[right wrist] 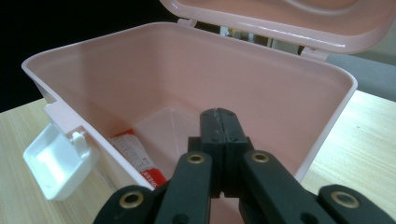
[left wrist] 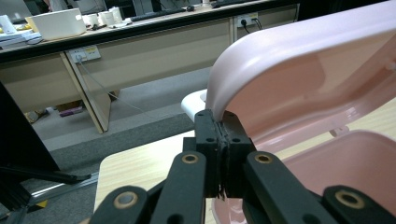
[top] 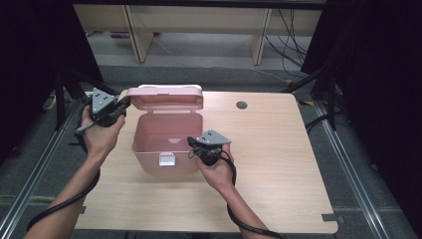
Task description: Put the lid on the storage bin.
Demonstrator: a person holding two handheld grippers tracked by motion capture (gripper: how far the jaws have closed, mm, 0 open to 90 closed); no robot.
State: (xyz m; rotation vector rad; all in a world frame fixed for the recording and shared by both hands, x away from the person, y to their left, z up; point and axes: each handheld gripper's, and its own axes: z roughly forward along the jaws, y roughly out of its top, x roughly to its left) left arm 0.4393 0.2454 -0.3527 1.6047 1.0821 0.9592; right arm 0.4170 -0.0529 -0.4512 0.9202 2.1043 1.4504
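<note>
One pink box stands at the middle of the high view, on the left half of the one wooden bench, with its single lid swung up and back at the far side, so the hollow lies open from above. One white latch hangs open on the box's near wall, and in the right gripper view it shows at the lower left as a small white flap. Inside the box lies one flat packet with red and white print, resting on the bottom near the latch wall; the rest of the hollow looks bare as far as it can be seen. There are two tongs. The left tongs sit at the upper left of the high view, at the lid's left corner; in the left gripper view their jaws are pressed together, pinching the rounded edge of the lid. The right tongs sit at the middle of the high view, at the box's right near corner; in the right gripper view their jaws are pressed tight together with nothing between them, their tips above the rim and pointing into the hollow.
</note>
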